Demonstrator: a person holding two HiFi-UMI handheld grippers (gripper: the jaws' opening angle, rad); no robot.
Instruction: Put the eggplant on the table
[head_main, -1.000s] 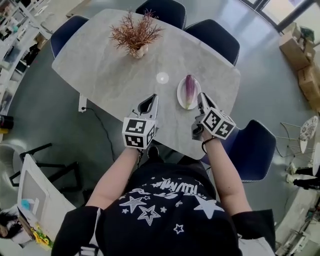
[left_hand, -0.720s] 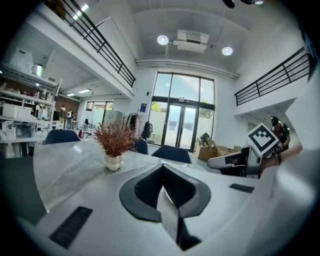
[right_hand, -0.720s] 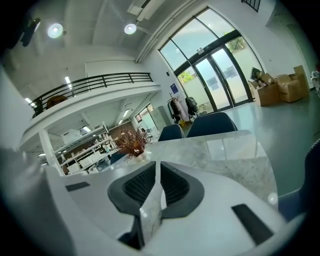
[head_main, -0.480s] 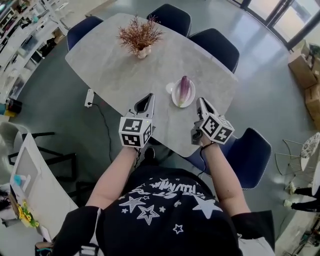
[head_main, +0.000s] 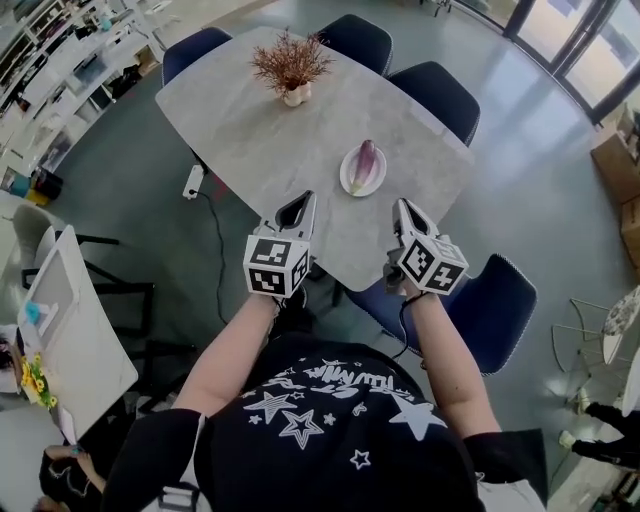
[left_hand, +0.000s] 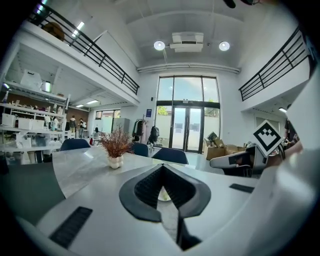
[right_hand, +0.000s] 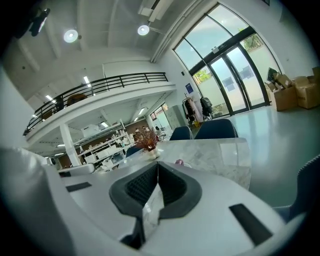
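Eggplant (head_main: 365, 162) lay on the white plate (head_main: 346, 181) by the table's (head_main: 260, 140) right edge, not yet on the tabletop; your left gripper (head_main: 298, 203) and right gripper (head_main: 404, 208) hung at the near edge, both with jaws pressed together on nothing. You needed to spread the right jaws, pinch the eggplant across its thick middle, and set it on bare marble left of the plate, clear of the potted plant (head_main: 291, 68) and the edges.

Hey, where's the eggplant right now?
In the head view, the eggplant lies on a white plate on the right half of the table, ahead of the right claw, with the dried plant farther back to the left.
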